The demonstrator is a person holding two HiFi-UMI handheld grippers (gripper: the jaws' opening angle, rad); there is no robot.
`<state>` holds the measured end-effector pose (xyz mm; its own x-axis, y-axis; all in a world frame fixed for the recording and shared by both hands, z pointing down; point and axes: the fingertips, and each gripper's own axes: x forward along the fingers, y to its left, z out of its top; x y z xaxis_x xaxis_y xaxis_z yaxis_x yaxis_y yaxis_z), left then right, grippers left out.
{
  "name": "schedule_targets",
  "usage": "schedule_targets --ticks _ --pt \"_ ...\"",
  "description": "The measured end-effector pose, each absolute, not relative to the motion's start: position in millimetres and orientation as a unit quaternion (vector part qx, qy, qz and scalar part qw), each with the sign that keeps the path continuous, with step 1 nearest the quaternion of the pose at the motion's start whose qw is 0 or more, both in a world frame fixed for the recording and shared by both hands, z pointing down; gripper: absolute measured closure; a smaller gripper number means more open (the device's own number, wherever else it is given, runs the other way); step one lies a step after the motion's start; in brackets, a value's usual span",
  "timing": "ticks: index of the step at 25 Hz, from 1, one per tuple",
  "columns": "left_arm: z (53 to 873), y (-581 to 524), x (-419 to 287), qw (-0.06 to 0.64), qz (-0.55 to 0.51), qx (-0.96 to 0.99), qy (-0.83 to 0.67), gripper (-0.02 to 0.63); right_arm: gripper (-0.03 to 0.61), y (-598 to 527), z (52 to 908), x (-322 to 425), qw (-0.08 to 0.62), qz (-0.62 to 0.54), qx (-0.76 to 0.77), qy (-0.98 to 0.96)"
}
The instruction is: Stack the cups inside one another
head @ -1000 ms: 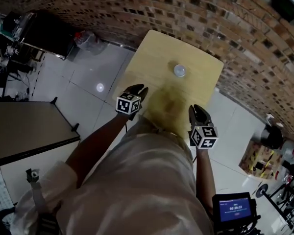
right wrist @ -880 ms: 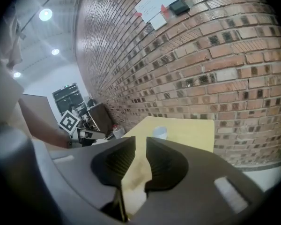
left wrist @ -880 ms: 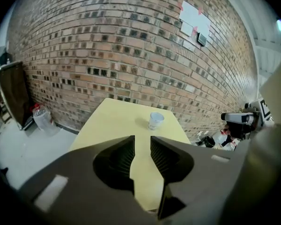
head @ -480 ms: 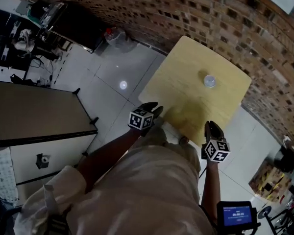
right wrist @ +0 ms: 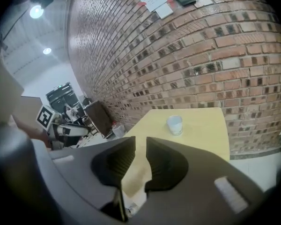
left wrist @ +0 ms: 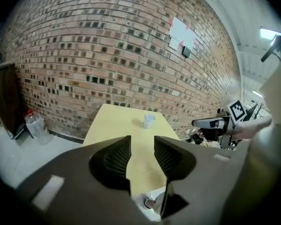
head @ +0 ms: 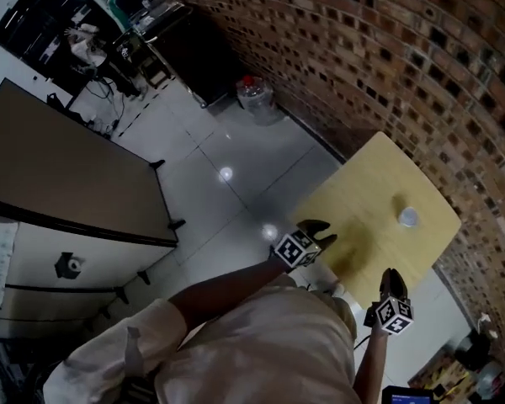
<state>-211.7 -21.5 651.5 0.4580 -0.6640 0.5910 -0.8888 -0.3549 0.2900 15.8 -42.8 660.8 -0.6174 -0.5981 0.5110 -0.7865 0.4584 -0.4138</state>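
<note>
Left gripper (left wrist: 142, 156): empty, jaws opening, at the near edge of the bench (head: 362, 196).
Right gripper (right wrist: 139, 161): empty, jaws a narrow gap apart, at the same edge.
Cup (right wrist: 175, 124): upright near the bench's far end, well apart from both grippers.
Handling: probably light, thin-walled, easily crushed or tipped; pinch the rim gently.
Contents: only one outline shows; I cannot tell whether others are nested inside.

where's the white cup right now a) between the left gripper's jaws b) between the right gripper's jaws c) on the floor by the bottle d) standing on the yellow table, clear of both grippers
D: the cup stands upright on the table, beyond the left gripper, whose jaws are opening on nothing, and the right gripper, whose jaws are apart and empty.
</note>
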Motion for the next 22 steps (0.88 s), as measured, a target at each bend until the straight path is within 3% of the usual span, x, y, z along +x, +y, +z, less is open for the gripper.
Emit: schedule_targets --ticks 11,17,22 --pt "595 28 -294 0.247 0.185 0.838 -0.451 0.443 0.512 -13 605 -105 0.136 0.262 0.425 -0.856" --pt "602 63 -296 0.220 0.211 0.866 -0.396 0.449 0.512 26 600 -137 0.130 0.257 0.444 -0.848" --pt "615 104 -296 0.238 0.222 0.878 -0.351 0.452 0.512 75 605 -151 0.102 0.274 0.477 -0.829"
